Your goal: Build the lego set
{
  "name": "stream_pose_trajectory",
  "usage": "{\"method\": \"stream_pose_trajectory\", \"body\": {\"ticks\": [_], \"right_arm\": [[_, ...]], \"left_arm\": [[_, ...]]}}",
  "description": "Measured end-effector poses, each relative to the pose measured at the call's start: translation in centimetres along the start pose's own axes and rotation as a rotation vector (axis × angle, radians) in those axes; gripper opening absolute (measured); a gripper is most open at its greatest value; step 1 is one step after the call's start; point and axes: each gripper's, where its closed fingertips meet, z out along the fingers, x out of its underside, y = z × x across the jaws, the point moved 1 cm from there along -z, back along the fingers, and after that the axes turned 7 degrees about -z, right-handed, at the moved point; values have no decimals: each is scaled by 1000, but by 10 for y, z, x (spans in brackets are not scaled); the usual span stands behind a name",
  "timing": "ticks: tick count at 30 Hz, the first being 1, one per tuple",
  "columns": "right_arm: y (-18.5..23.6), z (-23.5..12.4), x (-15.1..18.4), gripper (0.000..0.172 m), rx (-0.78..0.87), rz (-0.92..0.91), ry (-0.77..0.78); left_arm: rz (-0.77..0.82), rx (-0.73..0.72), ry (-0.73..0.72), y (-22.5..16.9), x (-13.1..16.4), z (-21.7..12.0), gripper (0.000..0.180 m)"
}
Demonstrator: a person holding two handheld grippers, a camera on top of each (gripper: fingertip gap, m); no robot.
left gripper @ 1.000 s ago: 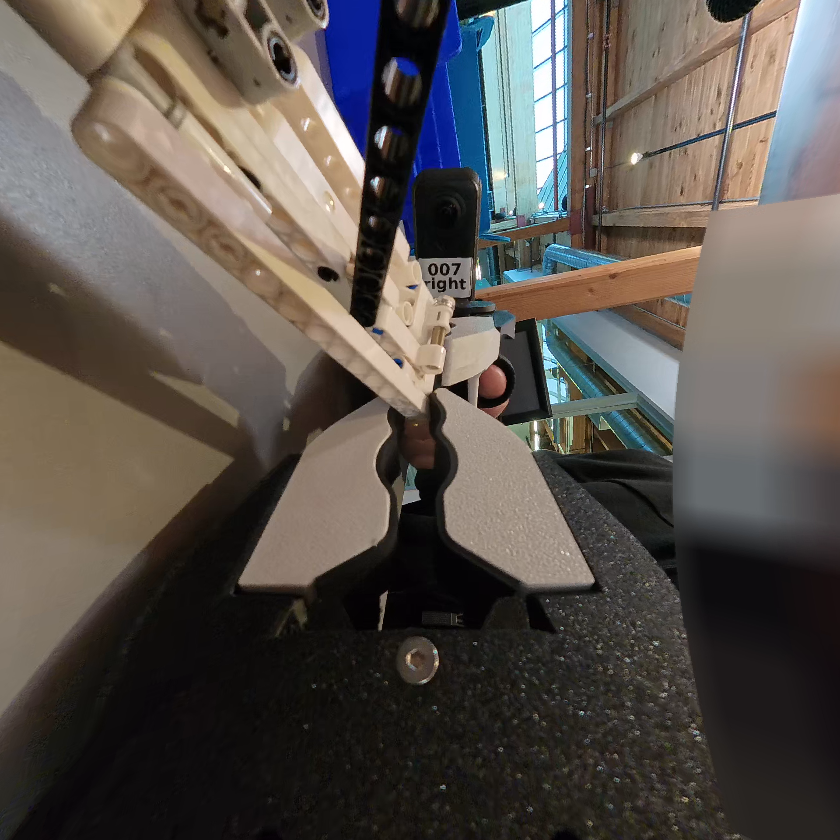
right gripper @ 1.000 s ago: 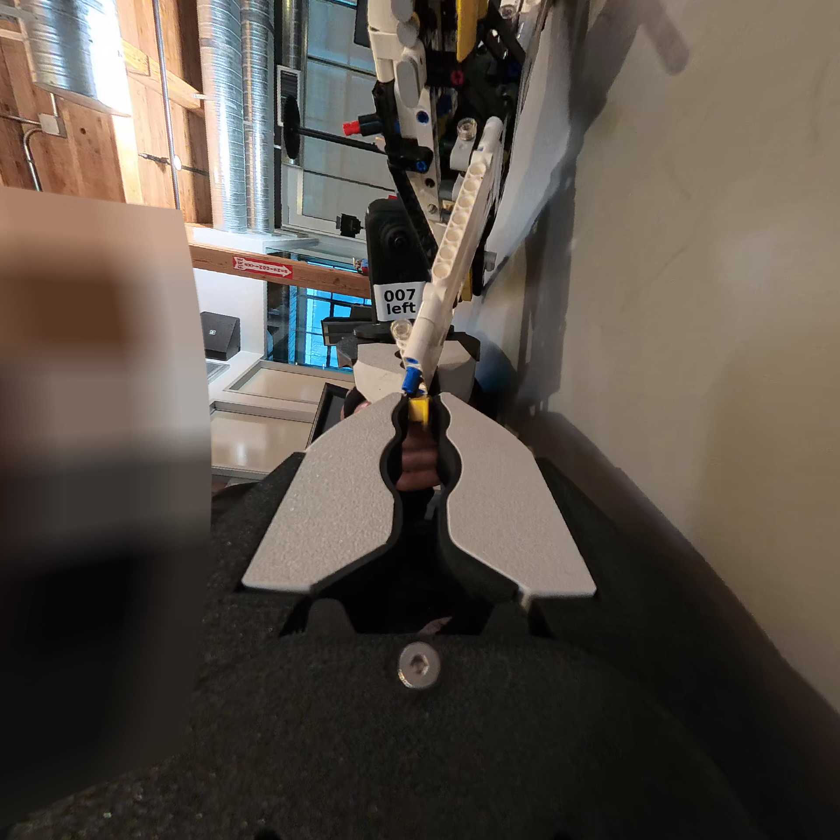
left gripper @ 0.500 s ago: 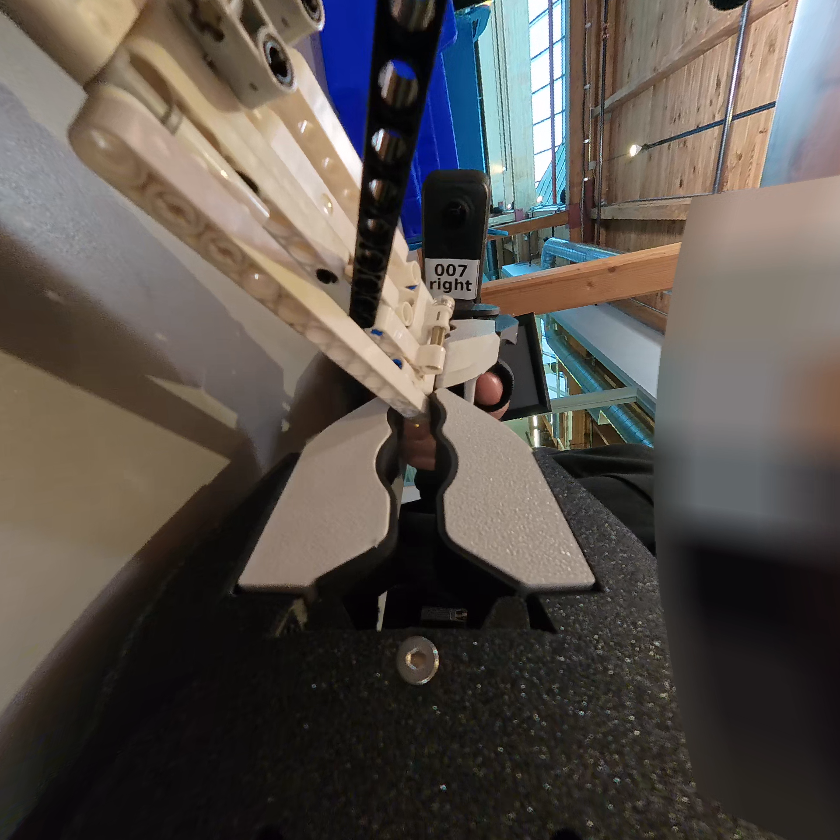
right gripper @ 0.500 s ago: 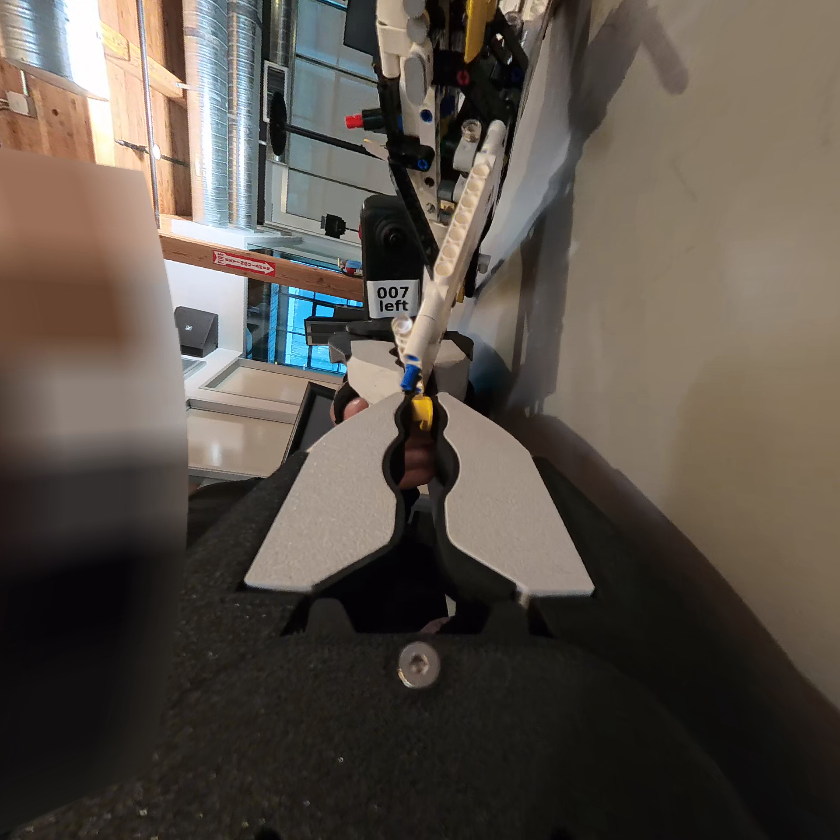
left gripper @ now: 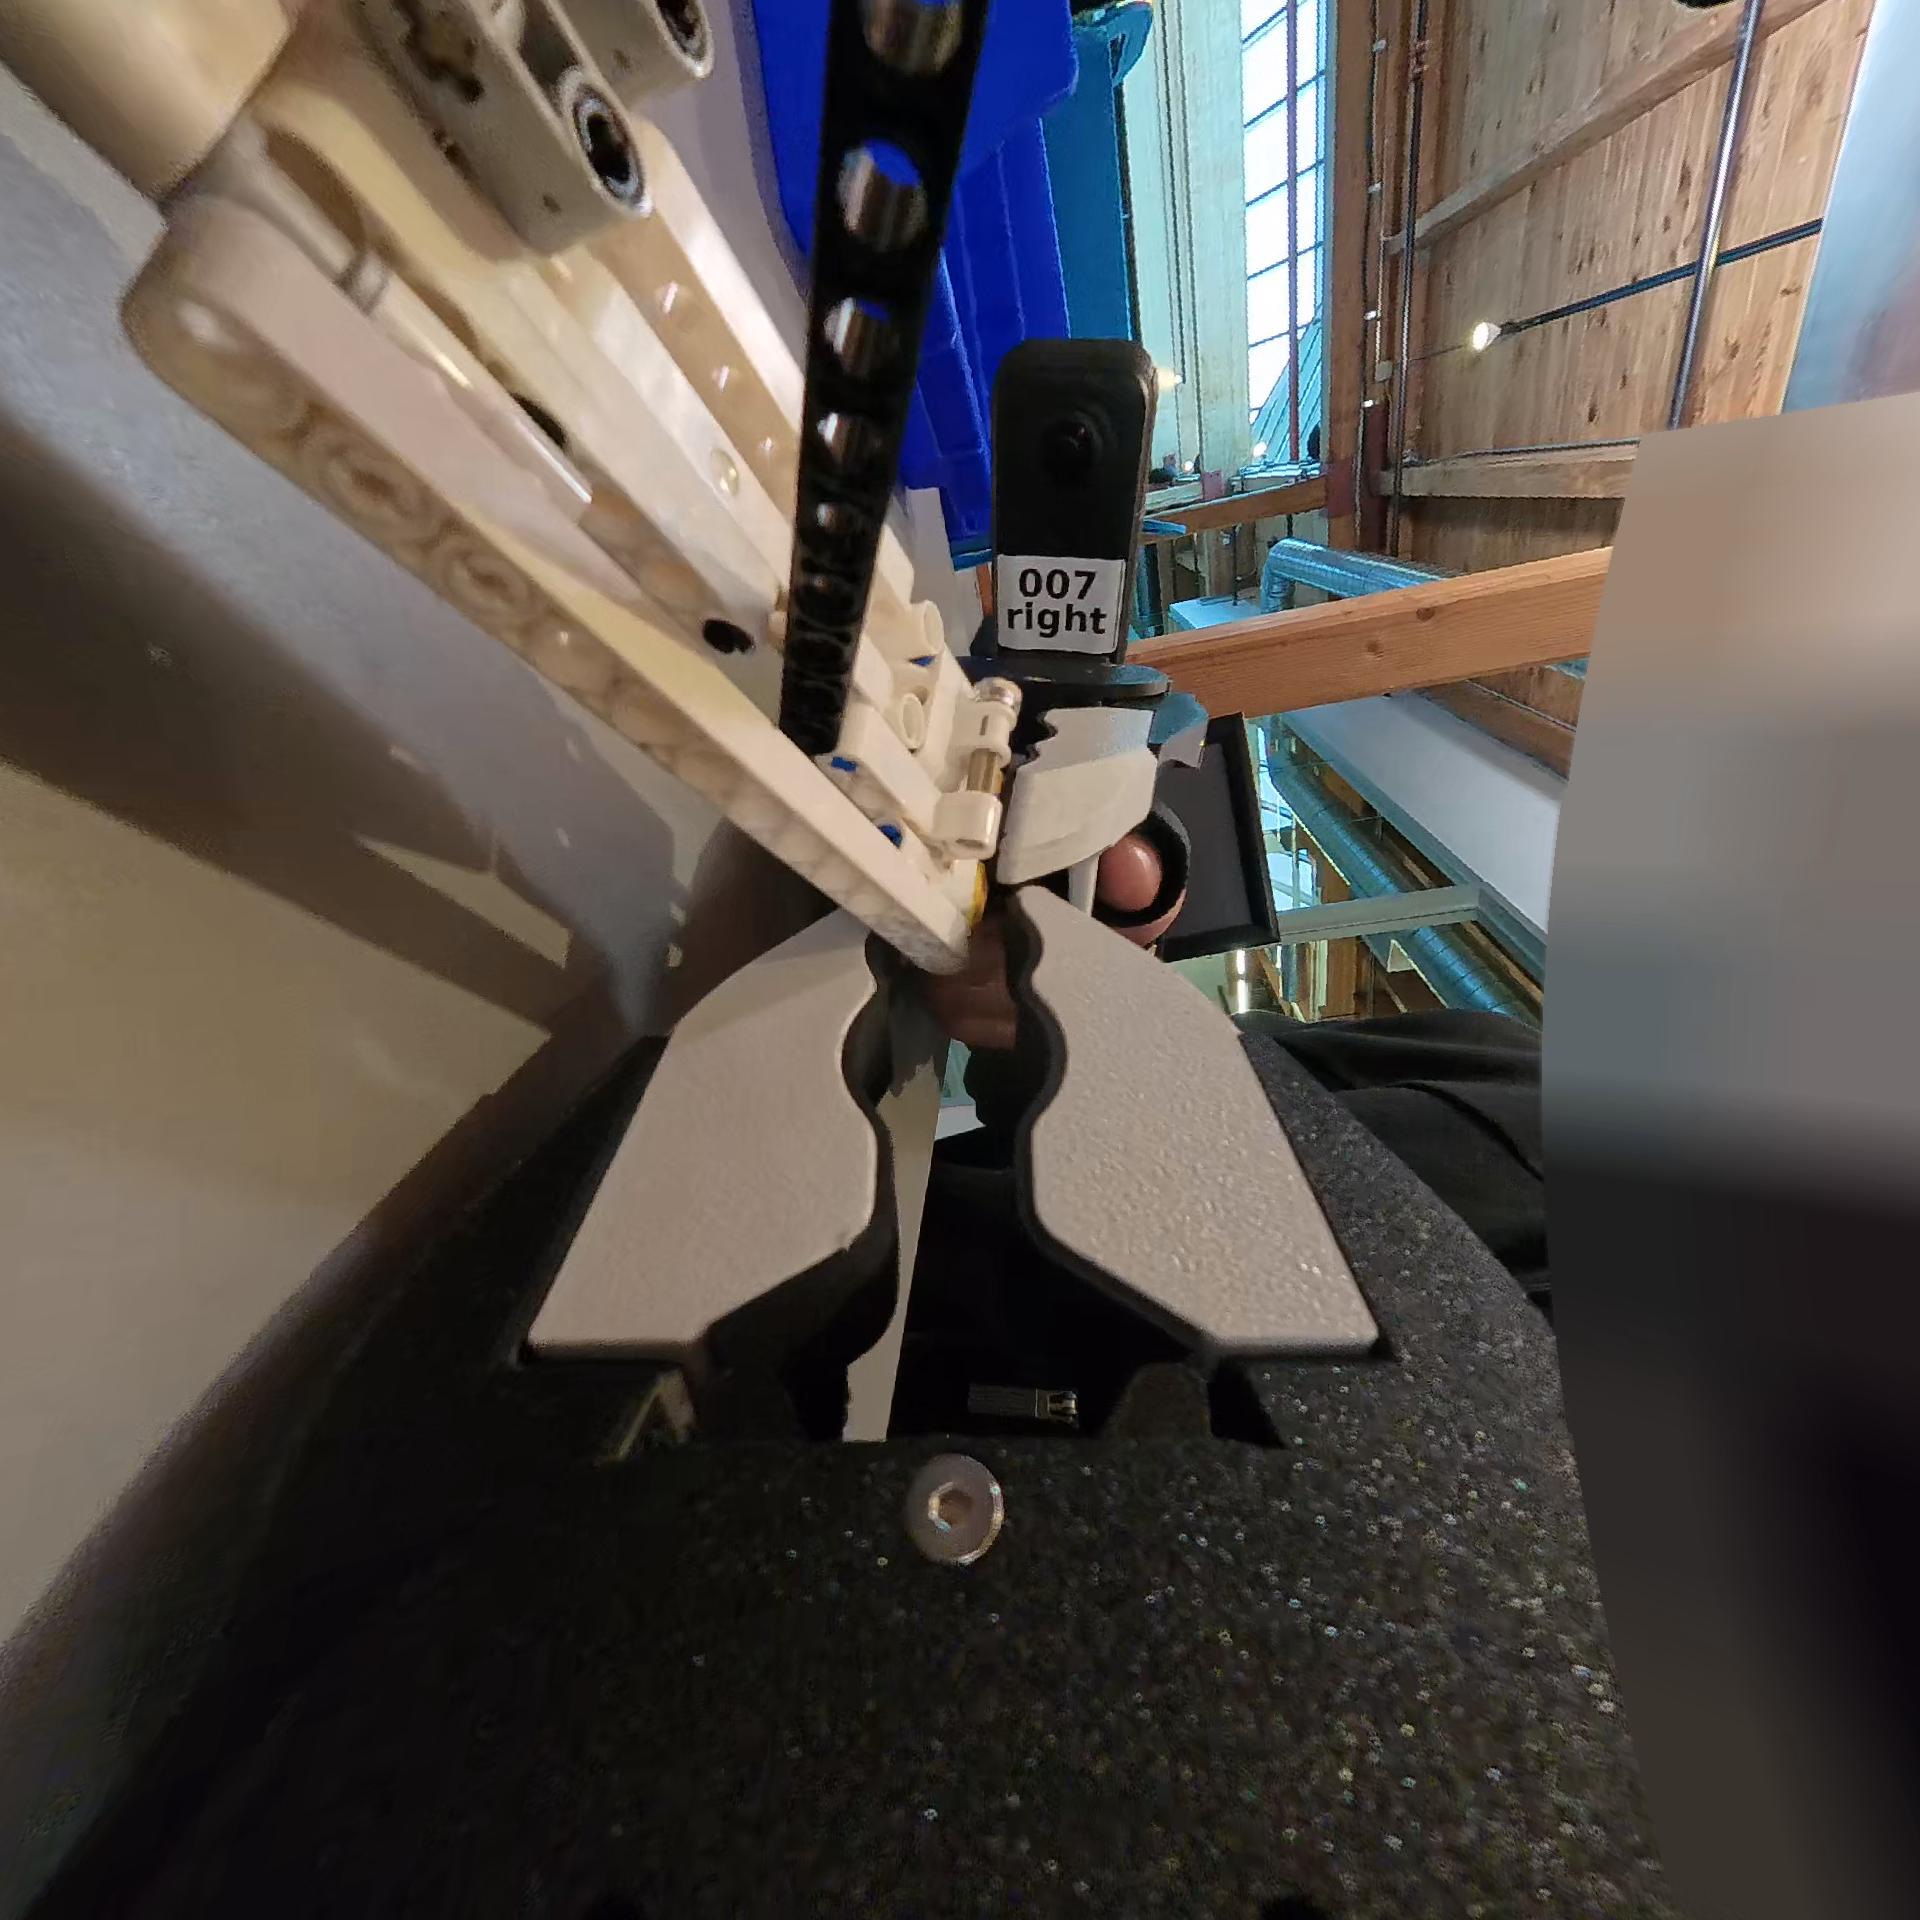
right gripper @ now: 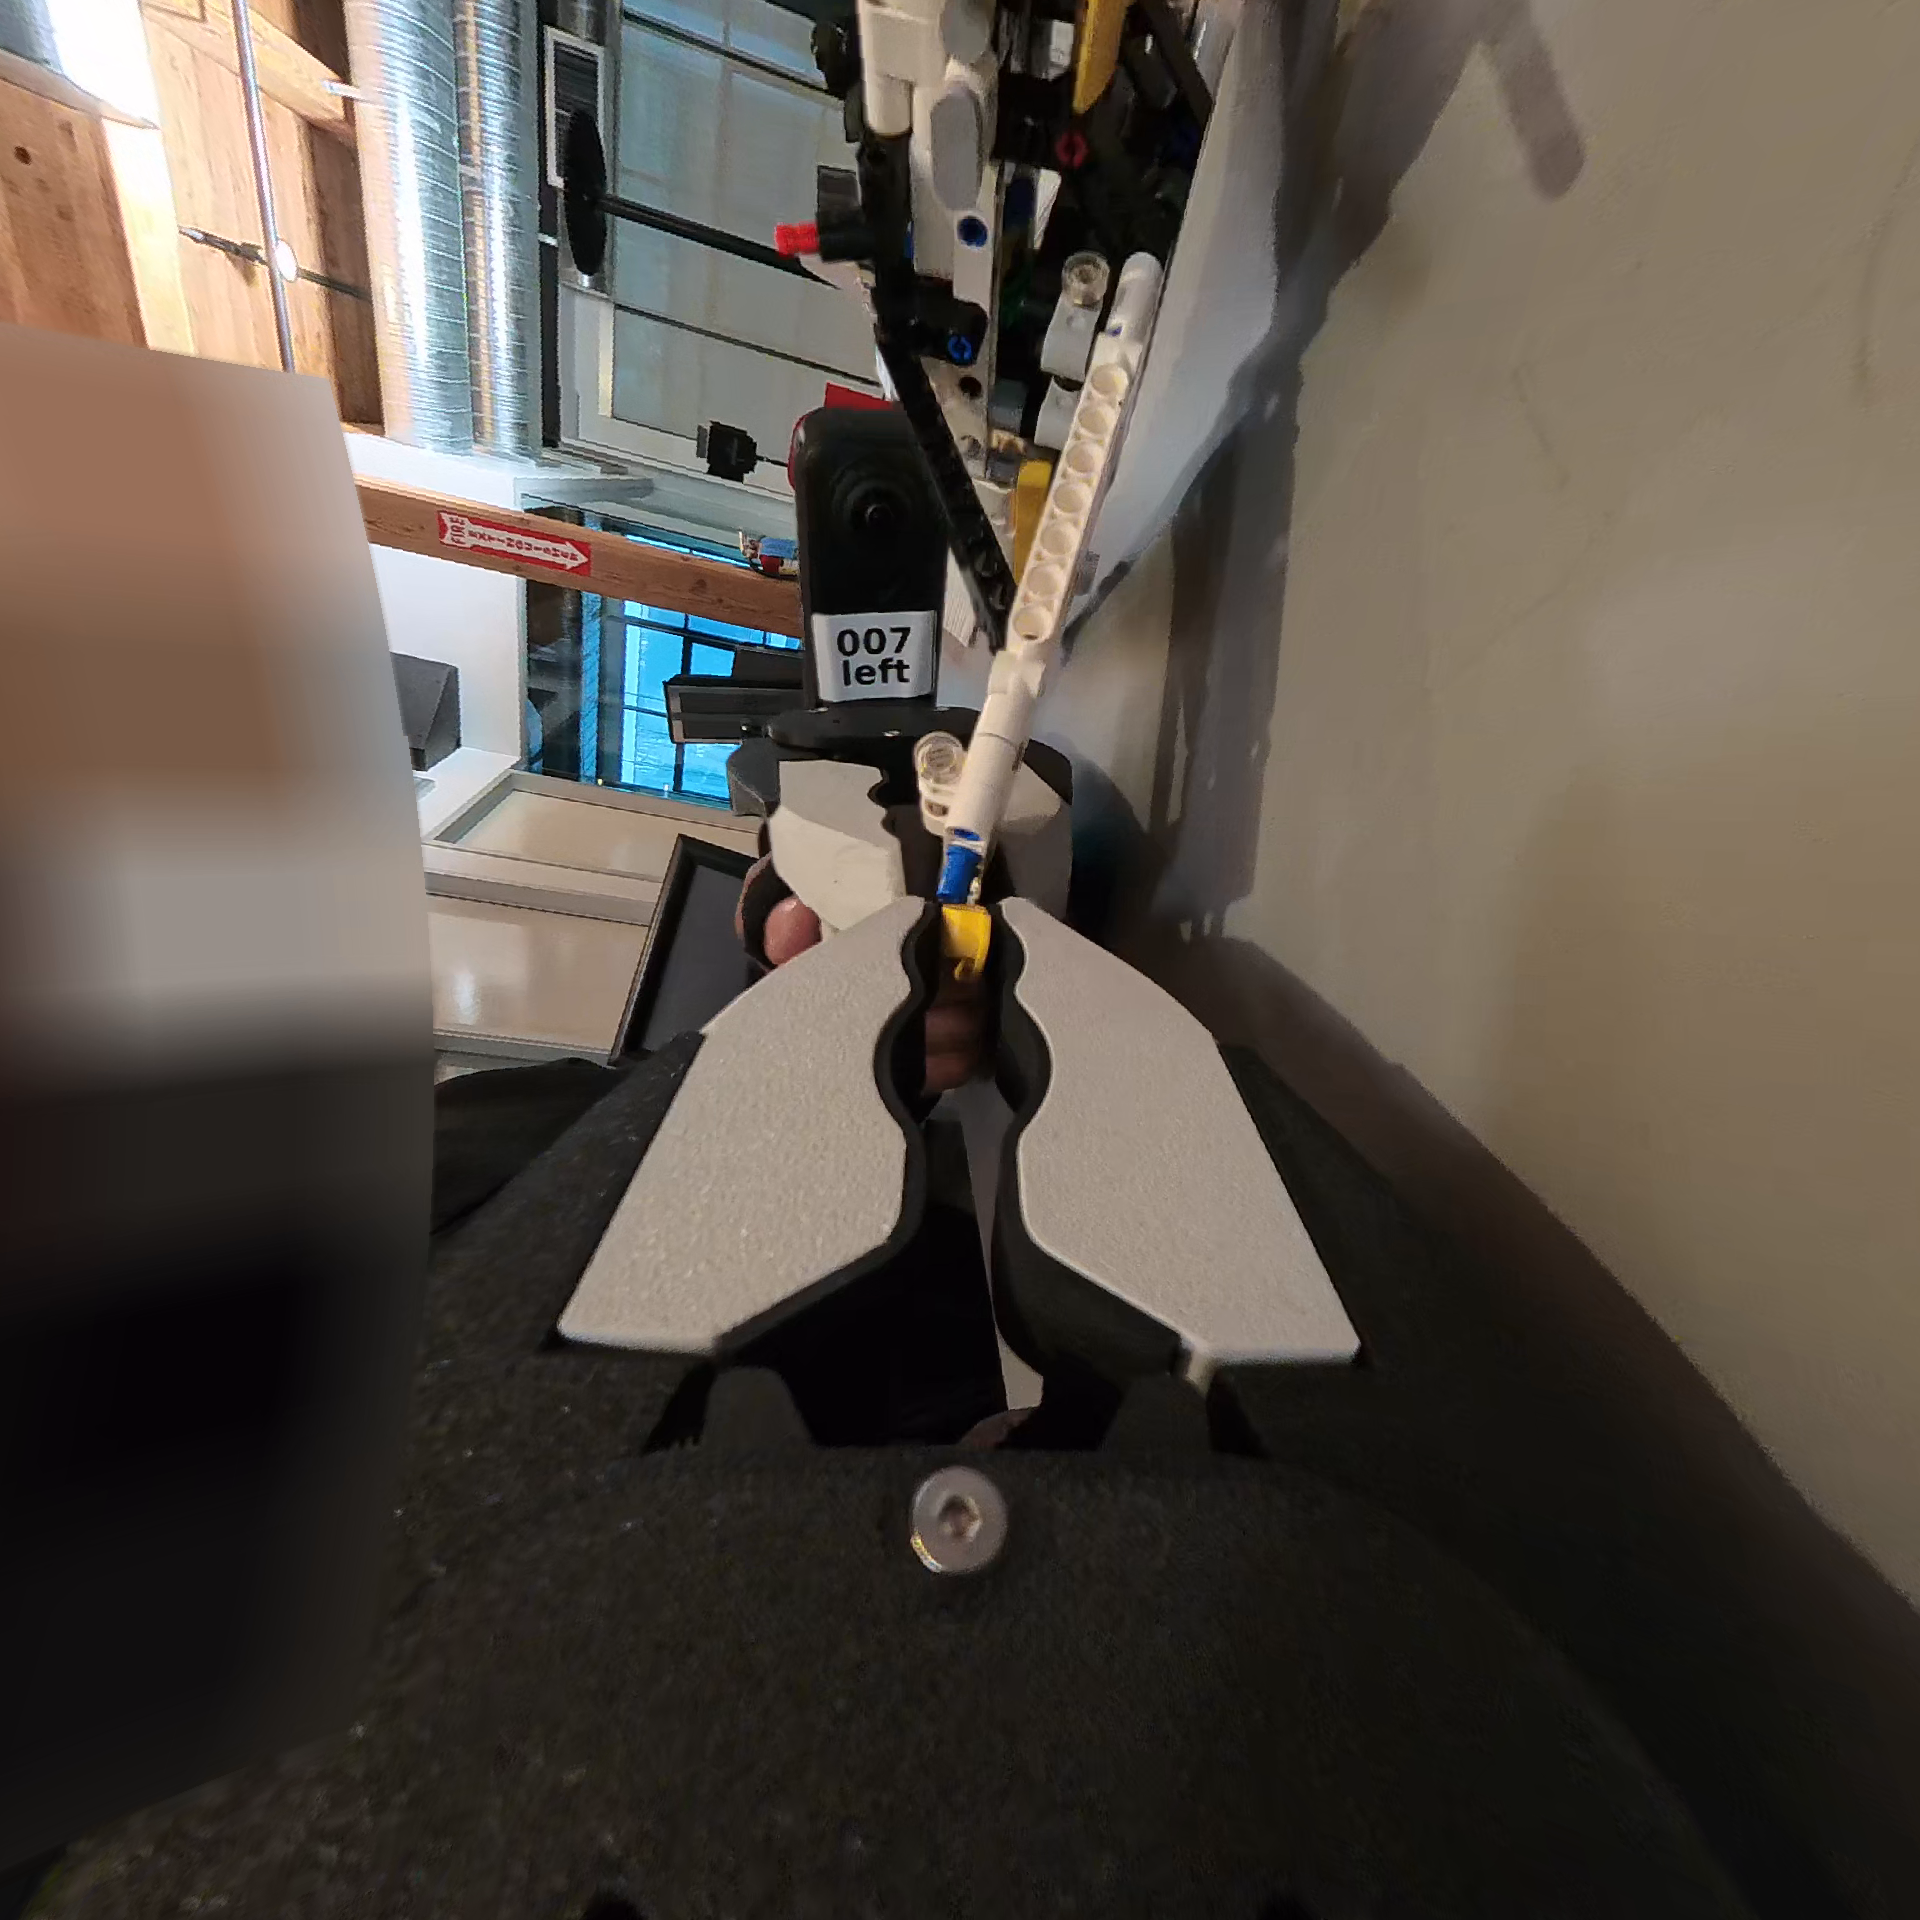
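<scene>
A white holed beam of a brick model runs down to my left gripper. Its tip lies against one fingertip, with a gap to the other, so the left gripper is open. A black holed beam crosses over the white one. My right gripper faces the left one and is shut on a small yellow piece, which sits on a blue pin at the end of the white beam. The right gripper also shows in the left wrist view, and the left gripper in the right wrist view.
The rest of the model, white, black and yellow, stands behind on a grey mat over a beige surface. A blue bin is beyond it. A person's hand holds the right gripper.
My left gripper's fingers have parted and no longer clamp the white beam's tip. The right gripper stays shut on the yellow piece. Both grippers have barely moved.
</scene>
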Motion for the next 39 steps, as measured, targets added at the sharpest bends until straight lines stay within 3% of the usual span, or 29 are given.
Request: {"method": "stream_pose_trajectory", "body": {"ticks": [9,20,27,39], "right_arm": [[3,1,-2,9,-26,-19,10],[2,1,-3,13,28,-75,-40],[6,3,-2,8,21,-108,-12],[9,5,-3,8,-58,-17,-15]], "left_arm": [[22,-2,13,-1,-1,0,10],[13,10,-46,-2,-7,-5,9],[36,17,-2,-2,0,-1,11],[52,16,1,-1,1,1,10]]}}
